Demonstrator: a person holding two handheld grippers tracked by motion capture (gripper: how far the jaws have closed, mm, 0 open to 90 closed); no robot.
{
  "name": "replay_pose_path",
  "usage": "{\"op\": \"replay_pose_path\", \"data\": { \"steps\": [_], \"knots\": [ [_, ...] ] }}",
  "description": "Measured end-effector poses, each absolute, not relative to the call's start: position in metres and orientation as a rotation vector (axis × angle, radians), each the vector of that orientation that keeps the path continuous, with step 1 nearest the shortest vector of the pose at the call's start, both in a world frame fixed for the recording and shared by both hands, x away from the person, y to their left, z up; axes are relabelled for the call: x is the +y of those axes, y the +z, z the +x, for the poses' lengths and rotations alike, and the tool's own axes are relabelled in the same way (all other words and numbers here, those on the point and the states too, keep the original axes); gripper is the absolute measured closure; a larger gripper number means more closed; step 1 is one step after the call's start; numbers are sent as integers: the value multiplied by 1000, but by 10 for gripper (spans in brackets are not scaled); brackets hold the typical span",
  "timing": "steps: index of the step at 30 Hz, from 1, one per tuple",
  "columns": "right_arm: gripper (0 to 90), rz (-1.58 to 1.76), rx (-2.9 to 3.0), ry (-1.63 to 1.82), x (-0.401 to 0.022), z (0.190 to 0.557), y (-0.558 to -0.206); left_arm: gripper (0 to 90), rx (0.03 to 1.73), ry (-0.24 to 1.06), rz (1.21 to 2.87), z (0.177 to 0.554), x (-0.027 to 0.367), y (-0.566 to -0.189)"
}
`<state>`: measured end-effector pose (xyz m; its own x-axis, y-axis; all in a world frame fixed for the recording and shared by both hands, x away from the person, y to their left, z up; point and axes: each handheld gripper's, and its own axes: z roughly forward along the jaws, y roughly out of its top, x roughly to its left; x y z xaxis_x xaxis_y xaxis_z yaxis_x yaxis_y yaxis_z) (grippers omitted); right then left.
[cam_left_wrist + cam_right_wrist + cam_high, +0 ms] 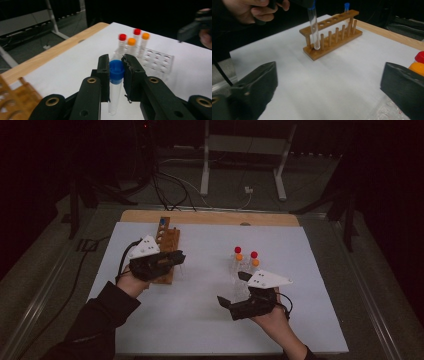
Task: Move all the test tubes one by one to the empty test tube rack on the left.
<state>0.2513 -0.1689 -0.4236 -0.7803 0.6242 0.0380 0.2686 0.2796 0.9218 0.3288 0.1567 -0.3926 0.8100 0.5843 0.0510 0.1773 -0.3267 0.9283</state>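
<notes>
From my remote station I see a white sheet [200, 315] covering the counter, whose bare pale wooden edge [210, 217] runs along the far side. Beyond it stands a white metal frame with two legs [242, 165] on the dark grey floor [40, 285]. Black cables [167, 190] trail across that floor, near a small white plug [248, 190].
</notes>
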Motion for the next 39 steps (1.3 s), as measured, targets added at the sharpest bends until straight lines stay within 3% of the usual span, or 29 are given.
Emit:
{"op": "replay_pose_path", "data": {
  "steps": [15, 39],
  "knots": [
    [0, 799, 2179, 1542, -175, 250, -420, 776, 703, 586, 1834, 369, 181, -367],
    [0, 794, 2196, 1536, -175, 251, -423, 776, 863, 736, 1801, 437, 199, -378]
  ]
}}
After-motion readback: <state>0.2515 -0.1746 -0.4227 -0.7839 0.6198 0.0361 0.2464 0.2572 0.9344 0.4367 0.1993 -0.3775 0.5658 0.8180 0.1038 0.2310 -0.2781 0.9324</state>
